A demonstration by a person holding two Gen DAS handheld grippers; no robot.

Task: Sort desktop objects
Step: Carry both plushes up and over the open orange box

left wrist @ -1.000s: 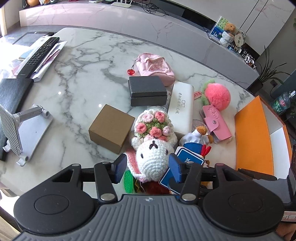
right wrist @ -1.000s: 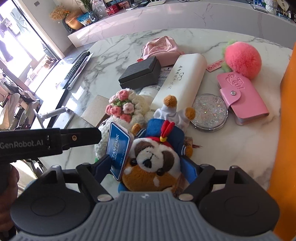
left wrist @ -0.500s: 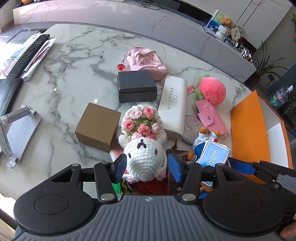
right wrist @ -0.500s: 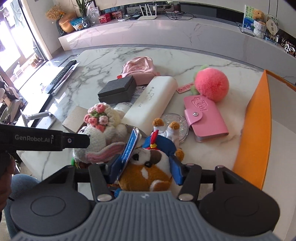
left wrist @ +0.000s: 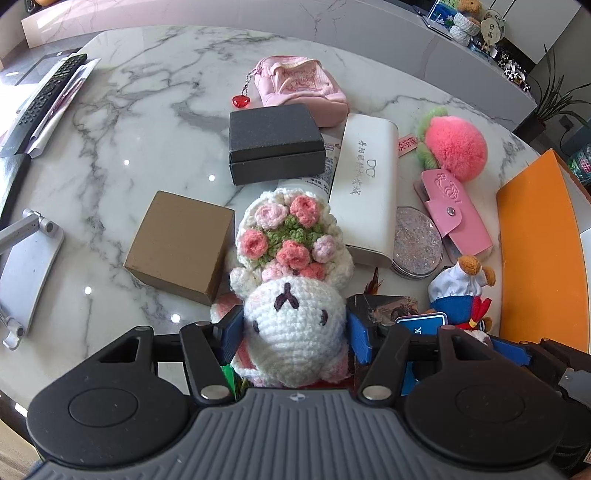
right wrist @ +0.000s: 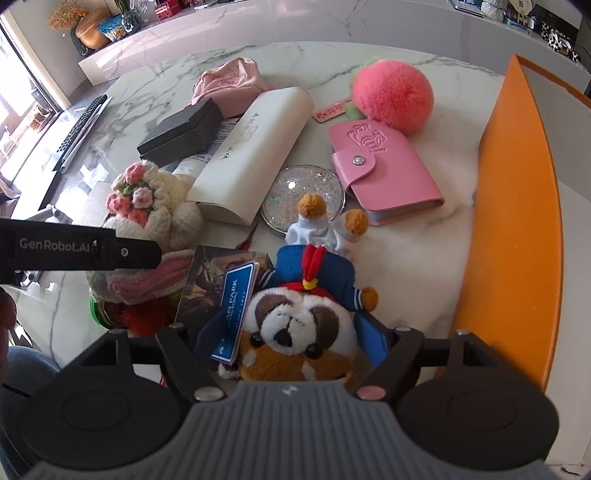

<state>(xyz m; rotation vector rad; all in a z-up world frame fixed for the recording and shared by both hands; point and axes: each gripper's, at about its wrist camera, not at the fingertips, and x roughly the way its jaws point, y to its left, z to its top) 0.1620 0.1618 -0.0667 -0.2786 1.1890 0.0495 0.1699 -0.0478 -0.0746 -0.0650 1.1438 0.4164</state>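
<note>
Barely started: both grippers just opening, left gripper (left wrist: pixel 293 328) spread around bunny (left wrist: pixel 295 325), right gripper (right wrist: pixel 291 339) around dog (right wrist: pixel 295 332); box (right wrist: pixel 517 221) looks empty.

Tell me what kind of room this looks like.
Probably a living room at home: a marble table strewn with plush toys and pouches, a TV remote at its edge, and a long low marble console with houseplants behind.

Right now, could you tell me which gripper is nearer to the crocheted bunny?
Left. The left gripper straddles the crocheted bunny, its head between the jaws, which have just opened. The right gripper sits beside it, around the plush dog.
</note>
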